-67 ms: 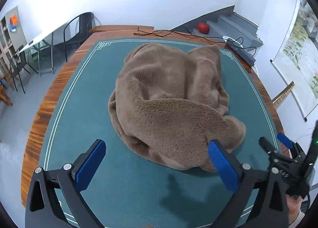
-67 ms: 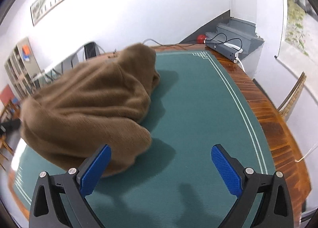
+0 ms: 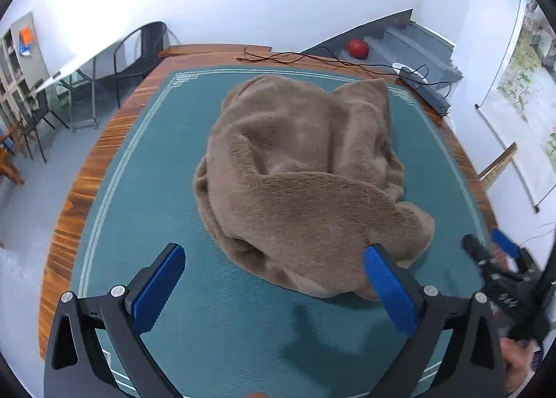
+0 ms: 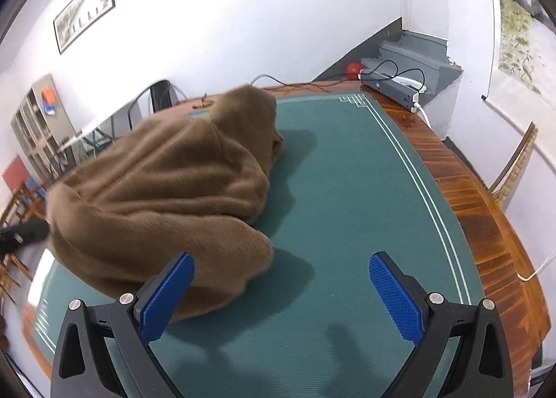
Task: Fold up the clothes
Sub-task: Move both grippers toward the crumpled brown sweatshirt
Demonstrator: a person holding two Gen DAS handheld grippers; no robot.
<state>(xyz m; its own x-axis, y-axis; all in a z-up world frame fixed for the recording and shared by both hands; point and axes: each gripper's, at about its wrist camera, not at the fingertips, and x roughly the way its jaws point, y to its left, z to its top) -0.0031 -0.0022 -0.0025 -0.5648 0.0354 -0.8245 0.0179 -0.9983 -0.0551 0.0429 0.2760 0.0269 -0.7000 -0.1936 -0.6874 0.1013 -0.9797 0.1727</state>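
A brown fleece garment [image 3: 302,182] lies crumpled in a heap in the middle of the green table mat [image 3: 146,189]. My left gripper [image 3: 274,276] hovers open just in front of the heap's near edge, nothing between its blue pads. In the right wrist view the same garment [image 4: 166,196] fills the left half, and my right gripper [image 4: 281,290] is open above bare mat, its left pad close to the heap's near corner. The right gripper [image 3: 500,252] also shows at the right edge of the left wrist view, held by a hand [image 3: 517,359].
The mat covers a wooden table [image 3: 104,141]. A power strip [image 4: 389,87] with cables sits at the far right corner. Chairs [image 3: 139,50] and a glass desk stand beyond the far left. A red ball [image 3: 358,48] lies on grey steps behind.
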